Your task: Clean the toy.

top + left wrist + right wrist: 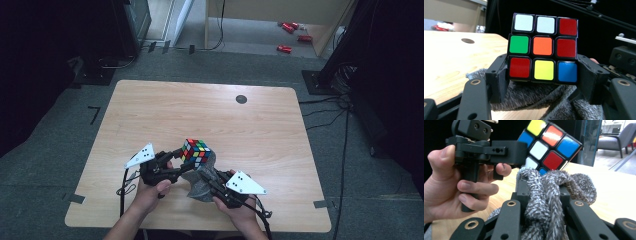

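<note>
Two tools engaged: left tool (176, 161) clamps the puzzle cube (196, 152), raised near desk (150, 110) centre; right tool (204, 175), at cube's 6 o'clock, pinches grey cloth (200, 186).

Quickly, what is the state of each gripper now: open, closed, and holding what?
Left gripper: closed on the puzzle cube, jaws on its two sides.
Right gripper: closed on the grey cloth, bunched between its jaws.

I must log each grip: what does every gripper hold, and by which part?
Left gripper clamps the multicoloured plastic puzzle cube by its bottom layer's two opposite sides. Right gripper pinches the grey fuzzy cloth at a bunched fold.
</note>
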